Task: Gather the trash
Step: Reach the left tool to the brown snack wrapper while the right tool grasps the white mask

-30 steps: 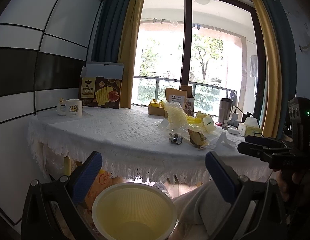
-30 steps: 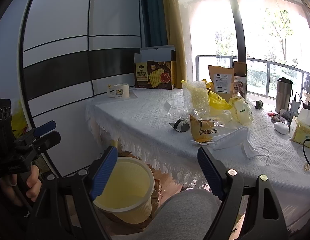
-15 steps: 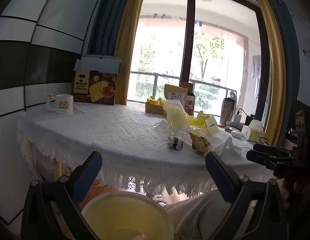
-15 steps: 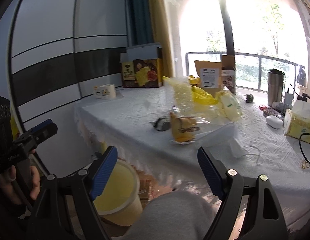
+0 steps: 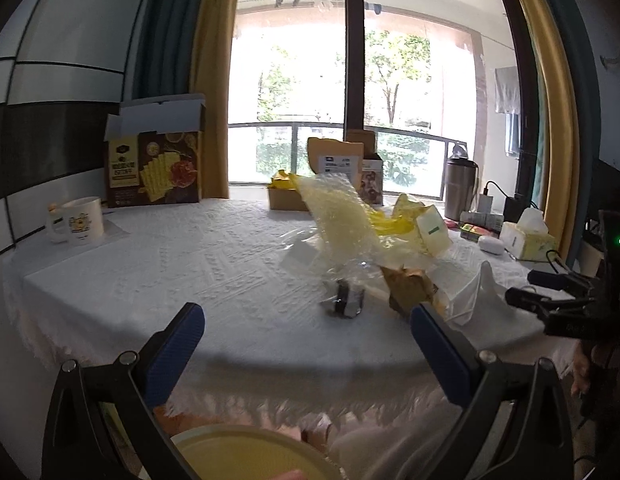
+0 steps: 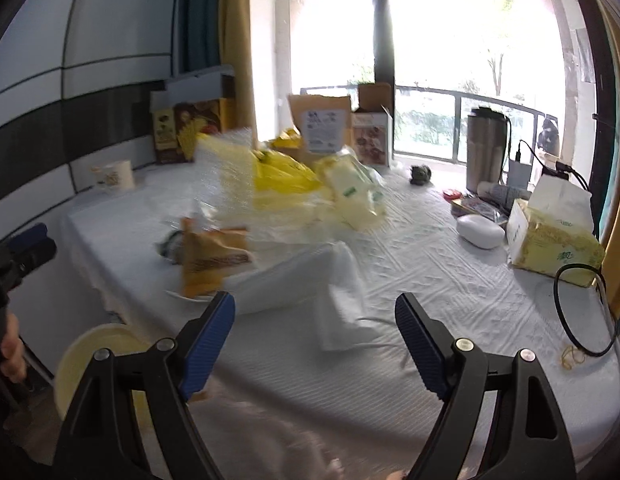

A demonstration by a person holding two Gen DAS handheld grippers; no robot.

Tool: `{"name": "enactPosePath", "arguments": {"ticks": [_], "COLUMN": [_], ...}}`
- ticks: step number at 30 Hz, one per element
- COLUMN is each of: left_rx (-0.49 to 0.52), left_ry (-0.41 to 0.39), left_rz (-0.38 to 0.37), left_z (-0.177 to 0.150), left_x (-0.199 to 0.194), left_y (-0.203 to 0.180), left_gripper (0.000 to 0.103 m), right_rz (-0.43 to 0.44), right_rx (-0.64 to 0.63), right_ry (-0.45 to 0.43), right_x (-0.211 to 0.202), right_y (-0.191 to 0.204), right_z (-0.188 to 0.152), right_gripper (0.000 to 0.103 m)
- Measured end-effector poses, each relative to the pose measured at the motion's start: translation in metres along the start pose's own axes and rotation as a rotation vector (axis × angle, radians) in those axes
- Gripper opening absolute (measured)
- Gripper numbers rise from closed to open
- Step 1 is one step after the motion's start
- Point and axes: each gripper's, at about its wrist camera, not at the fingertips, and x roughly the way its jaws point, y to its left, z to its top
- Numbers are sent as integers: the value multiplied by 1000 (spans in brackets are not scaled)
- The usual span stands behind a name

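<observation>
Trash lies on the white-clothed table (image 5: 190, 272): a bubble-wrap bag (image 5: 341, 216), yellow plastic bags (image 6: 286, 178), an orange snack wrapper (image 6: 210, 260), a small dark wrapper (image 5: 347, 304) and a white face mask (image 6: 310, 292). A yellow bin (image 6: 98, 360) stands below the table's front edge and shows at the bottom of the left wrist view (image 5: 246, 456). My left gripper (image 5: 306, 344) is open and empty at the table's front edge. My right gripper (image 6: 315, 332) is open and empty, just in front of the mask.
On the table stand a cracker box (image 5: 156, 164), a mug (image 5: 80, 220), brown boxes (image 5: 337, 164), a steel tumbler (image 6: 487, 144), a tissue box (image 6: 553, 236), a white case (image 6: 479, 230) and a black cable (image 6: 581, 312). A window is behind.
Both grippers have risen and moved forward toward the table. The right one now hovers close to the mask; the bin has dropped low in both views. Both stay open.
</observation>
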Motion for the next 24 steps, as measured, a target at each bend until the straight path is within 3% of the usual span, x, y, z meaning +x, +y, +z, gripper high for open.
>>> {"name": "enactPosePath", "arguments": {"ticks": [9, 11, 15, 17, 20, 24], "left_rx": [45, 50, 76, 108, 145, 158], "left_ry": [60, 74, 100, 115, 136, 169], "left_rz": [-87, -103, -137, -145, -160, -163], "left_z": [10, 10, 11, 10, 7, 4], "left_x": [49, 56, 68, 75, 84, 97], "left_y": [-43, -50, -69, -81, -94, -103], "left_gripper": [103, 103, 103, 103, 97, 88], "right_rz": [15, 6, -10, -5, -3, -9], "right_rx": [16, 12, 12, 26, 49, 77], "right_ry": [67, 76, 59, 52, 33, 8], "right_x": [32, 34, 32, 30, 23, 13], "right_y": [-21, -21, -27, -34, -45, -56], "right_z": [-9, -12, -14, -14, -17, -19], "right_gripper": [77, 57, 32, 12, 4, 3]}}
